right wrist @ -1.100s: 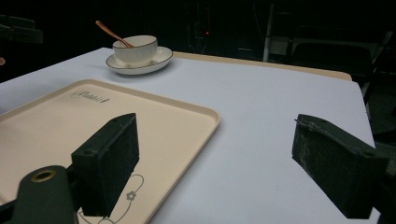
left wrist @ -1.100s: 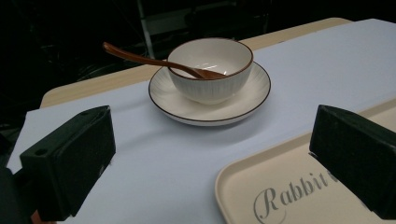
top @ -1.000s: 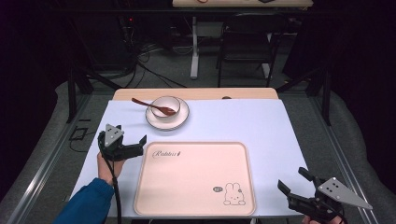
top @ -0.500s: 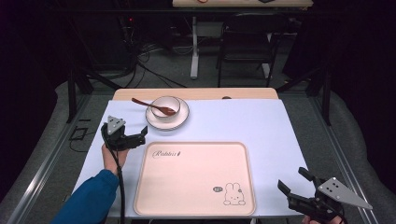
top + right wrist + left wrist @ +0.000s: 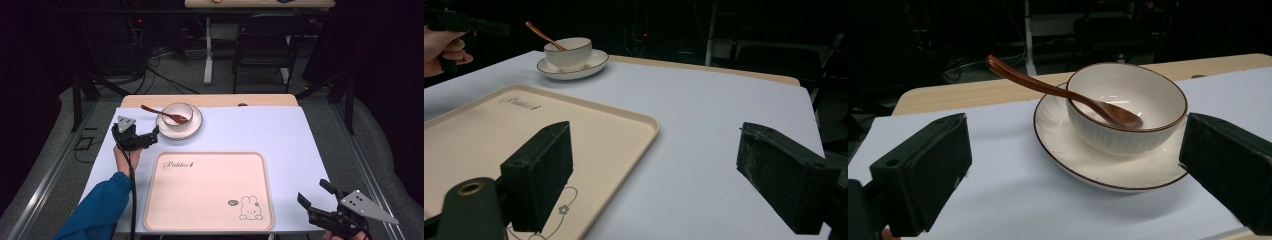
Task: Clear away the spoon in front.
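White brown-rimmed bowl sits upright on matching saucer. Brown spoon leans inside, handle over rim. Bowl looks empty otherwise.

Left gripper now farther forward, up beside the plate, jaws wide toward it.

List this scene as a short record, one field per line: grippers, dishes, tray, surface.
left gripper: open, jaws pointing at the saucer's near-left edge, holding nothing
right gripper: open, at the table's near-right corner beside the tray, holding nothing
bowl: white with a brown rim, standing on the saucer
saucer: white with a brown rim, at the far-left part of the table
spoon: brown, scoop in the bowl, handle leaning out over the rim
tray: pale pink, rabbit print, nothing on it
table: white cover
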Action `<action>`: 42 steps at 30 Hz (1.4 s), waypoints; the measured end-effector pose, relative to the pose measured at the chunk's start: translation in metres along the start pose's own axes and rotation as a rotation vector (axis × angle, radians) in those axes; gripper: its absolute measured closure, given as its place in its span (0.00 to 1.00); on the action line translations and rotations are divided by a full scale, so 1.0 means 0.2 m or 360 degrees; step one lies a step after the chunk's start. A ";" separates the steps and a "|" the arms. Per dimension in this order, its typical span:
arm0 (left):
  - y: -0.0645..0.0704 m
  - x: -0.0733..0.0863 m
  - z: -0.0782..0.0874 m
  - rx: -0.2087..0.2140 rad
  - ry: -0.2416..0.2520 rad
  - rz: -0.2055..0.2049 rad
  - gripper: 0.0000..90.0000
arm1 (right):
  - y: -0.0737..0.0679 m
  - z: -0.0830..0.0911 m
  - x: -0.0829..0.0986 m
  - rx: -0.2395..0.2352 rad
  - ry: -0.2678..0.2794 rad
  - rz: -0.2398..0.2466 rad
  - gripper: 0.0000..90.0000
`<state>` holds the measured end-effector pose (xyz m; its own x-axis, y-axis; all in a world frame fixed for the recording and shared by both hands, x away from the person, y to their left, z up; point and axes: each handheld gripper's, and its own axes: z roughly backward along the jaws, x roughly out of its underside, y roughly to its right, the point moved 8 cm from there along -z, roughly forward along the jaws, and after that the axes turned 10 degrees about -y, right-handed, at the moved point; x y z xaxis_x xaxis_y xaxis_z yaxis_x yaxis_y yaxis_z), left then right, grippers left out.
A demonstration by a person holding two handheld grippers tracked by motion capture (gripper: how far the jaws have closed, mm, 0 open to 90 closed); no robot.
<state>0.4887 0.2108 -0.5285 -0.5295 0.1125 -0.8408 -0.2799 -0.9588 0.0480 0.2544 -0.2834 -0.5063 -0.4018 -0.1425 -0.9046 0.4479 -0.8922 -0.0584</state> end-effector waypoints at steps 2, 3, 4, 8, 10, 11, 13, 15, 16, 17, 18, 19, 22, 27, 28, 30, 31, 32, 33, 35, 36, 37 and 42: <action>0.00 0.00 -0.01 -0.0003 -0.0008 0.0003 0.00 | 0.00 0.00 0.00 0.0000 0.0001 0.0001 0.16; -0.01 -0.02 -0.02 -0.0006 0.0007 0.0023 0.00 | 0.00 0.00 0.00 0.0001 0.0002 0.0002 0.16; -0.01 -0.02 -0.02 -0.0006 0.0007 0.0023 0.00 | 0.00 0.00 0.00 0.0001 0.0002 0.0002 0.16; -0.03 -0.03 -0.06 -0.0018 0.0003 0.0040 0.00 | 0.00 0.00 0.00 0.0000 0.0002 0.0001 0.16; -0.03 -0.04 -0.08 -0.0039 0.0013 0.0032 0.00 | 0.00 0.00 0.00 -0.0001 0.0003 0.0002 0.16; -0.03 -0.04 -0.09 -0.0036 -0.0006 0.0020 0.00 | 0.00 0.00 0.00 0.0001 0.0001 0.0001 0.16; -0.04 -0.05 -0.12 -0.0031 0.0003 0.0047 0.00 | 0.00 0.00 0.00 0.0002 -0.0001 0.0001 0.16; -0.04 -0.06 -0.12 -0.0034 0.0002 0.0056 0.00 | 0.00 0.00 0.00 0.0001 -0.0002 0.0001 0.16; -0.05 -0.07 -0.14 -0.0051 0.0010 0.0067 0.00 | 0.00 0.00 0.00 0.0001 0.0001 0.0000 0.16; -0.05 -0.07 -0.14 -0.0051 0.0010 0.0067 0.00 | 0.00 0.00 0.00 0.0001 0.0001 0.0000 0.16; -0.05 -0.08 -0.15 -0.0061 0.0010 0.0064 0.00 | 0.00 0.00 0.00 0.0001 0.0001 0.0002 0.16; -0.06 -0.08 -0.16 -0.0059 0.0012 0.0073 0.01 | 0.00 0.00 0.00 0.0001 0.0002 0.0000 0.16; -0.07 -0.10 -0.19 -0.0067 0.0011 0.0093 0.02 | 0.00 0.00 0.00 0.0001 0.0002 0.0001 0.16; -0.10 -0.12 -0.24 -0.0087 0.0017 0.0133 0.06 | 0.00 0.00 0.00 0.0002 0.0001 0.0002 0.16; -0.10 -0.12 -0.24 -0.0087 0.0017 0.0133 0.07 | 0.00 0.00 0.00 0.0002 0.0001 0.0002 0.16; -0.11 -0.13 -0.26 -0.0101 0.0015 0.0126 0.08 | 0.00 0.00 0.00 0.0002 0.0001 -0.0001 0.16; -0.11 -0.14 -0.27 -0.0096 0.0015 0.0126 0.12 | 0.00 0.00 0.00 0.0003 -0.0003 -0.0005 0.16; -0.11 -0.14 -0.27 -0.0096 0.0015 0.0126 0.14 | 0.00 0.00 0.00 0.0003 -0.0003 -0.0005 0.16; -0.12 -0.15 -0.29 -0.0100 -0.0005 0.0127 0.16 | 0.00 0.00 0.00 0.0003 -0.0003 -0.0002 0.16; -0.12 -0.15 -0.30 -0.0095 -0.0002 0.0142 0.16 | 0.00 0.00 0.00 0.0002 -0.0002 -0.0001 0.16; -0.13 -0.16 -0.31 -0.0092 -0.0016 0.0153 0.17 | 0.00 0.00 0.00 0.0003 0.0000 -0.0002 0.16; -0.13 -0.16 -0.31 -0.0101 -0.0019 0.0153 0.19 | 0.00 0.00 0.00 0.0003 -0.0002 -0.0004 0.16; -0.15 -0.15 -0.36 -0.0094 -0.0043 0.0197 0.24 | 0.00 0.00 0.00 0.0003 -0.0001 -0.0005 0.16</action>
<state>0.5712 0.2182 -0.5432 -0.5786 -0.0011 -0.8156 -0.1640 -0.9794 0.1176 0.2549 -0.2838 -0.5066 -0.4039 -0.1398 -0.9040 0.4449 -0.8935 -0.0606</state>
